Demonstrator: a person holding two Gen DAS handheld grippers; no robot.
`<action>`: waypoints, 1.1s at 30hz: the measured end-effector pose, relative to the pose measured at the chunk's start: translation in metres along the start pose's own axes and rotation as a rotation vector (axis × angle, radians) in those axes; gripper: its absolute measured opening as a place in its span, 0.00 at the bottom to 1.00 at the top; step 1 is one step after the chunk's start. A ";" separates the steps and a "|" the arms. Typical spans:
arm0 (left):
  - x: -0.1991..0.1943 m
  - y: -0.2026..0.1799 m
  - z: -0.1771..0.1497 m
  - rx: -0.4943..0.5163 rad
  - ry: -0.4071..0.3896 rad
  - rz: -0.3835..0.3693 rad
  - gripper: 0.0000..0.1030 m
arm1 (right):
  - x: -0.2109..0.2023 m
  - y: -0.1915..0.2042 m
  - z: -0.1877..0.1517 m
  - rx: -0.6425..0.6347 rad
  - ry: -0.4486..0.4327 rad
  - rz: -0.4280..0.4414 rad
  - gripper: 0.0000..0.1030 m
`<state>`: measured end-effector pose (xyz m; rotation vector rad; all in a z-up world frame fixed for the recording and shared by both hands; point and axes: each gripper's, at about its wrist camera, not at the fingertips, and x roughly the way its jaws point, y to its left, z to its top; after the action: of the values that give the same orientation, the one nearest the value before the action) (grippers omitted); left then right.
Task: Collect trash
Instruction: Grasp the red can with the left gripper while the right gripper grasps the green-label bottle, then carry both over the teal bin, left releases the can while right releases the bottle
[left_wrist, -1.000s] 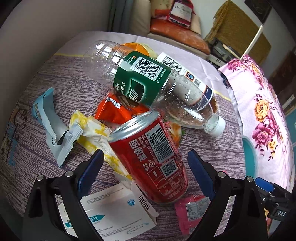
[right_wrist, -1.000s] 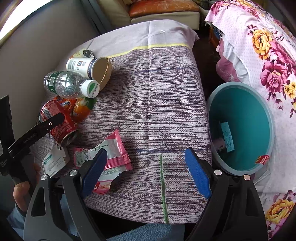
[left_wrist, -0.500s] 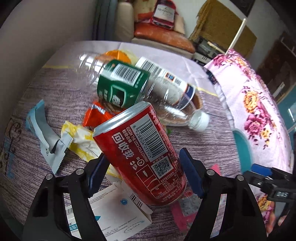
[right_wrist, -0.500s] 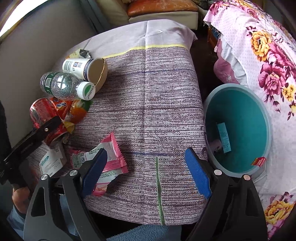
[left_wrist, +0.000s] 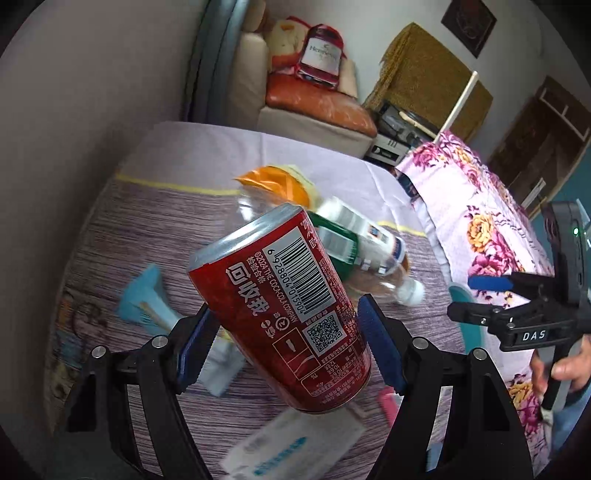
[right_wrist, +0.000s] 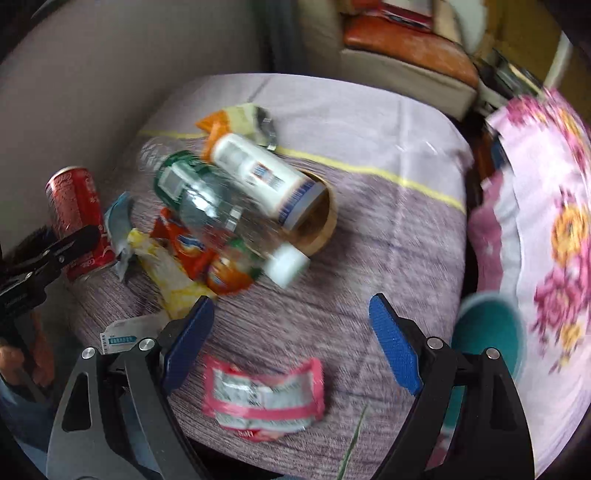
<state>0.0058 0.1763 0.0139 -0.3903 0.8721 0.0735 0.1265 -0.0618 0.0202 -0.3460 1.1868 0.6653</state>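
My left gripper (left_wrist: 286, 343) is shut on a red cola can (left_wrist: 284, 306) and holds it tilted above the table; the can also shows in the right wrist view (right_wrist: 74, 218) at the left. My right gripper (right_wrist: 291, 339) is open and empty above the table's near part, over a pink wrapper (right_wrist: 264, 398). A clear plastic bottle (right_wrist: 221, 218), a white paper cup (right_wrist: 273, 188) and orange and yellow wrappers (right_wrist: 192, 258) lie in a heap on the purple cloth. The teal bin (right_wrist: 491, 328) stands at the table's right.
A white medicine box (left_wrist: 291, 446) lies near the table's front edge, a blue wrapper (left_wrist: 144, 295) at the left. A flowered bed cover (right_wrist: 546, 229) lies right of the bin. A sofa (left_wrist: 317, 107) stands behind the table.
My left gripper closed on the cola can and lifted it off the table. My right gripper swung left from the bin toward the trash heap; its view is blurred.
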 end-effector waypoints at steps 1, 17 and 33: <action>-0.002 0.010 0.002 -0.008 -0.001 0.003 0.74 | 0.003 0.009 0.010 -0.039 0.009 -0.003 0.80; 0.006 0.098 0.009 -0.118 0.016 -0.042 0.74 | 0.083 0.120 0.100 -0.515 0.199 -0.048 0.67; 0.001 0.093 0.004 -0.123 0.014 -0.037 0.73 | 0.070 0.102 0.085 -0.359 0.094 -0.007 0.58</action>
<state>-0.0113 0.2641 -0.0127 -0.5230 0.8762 0.0904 0.1391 0.0858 -0.0053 -0.6888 1.1526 0.8655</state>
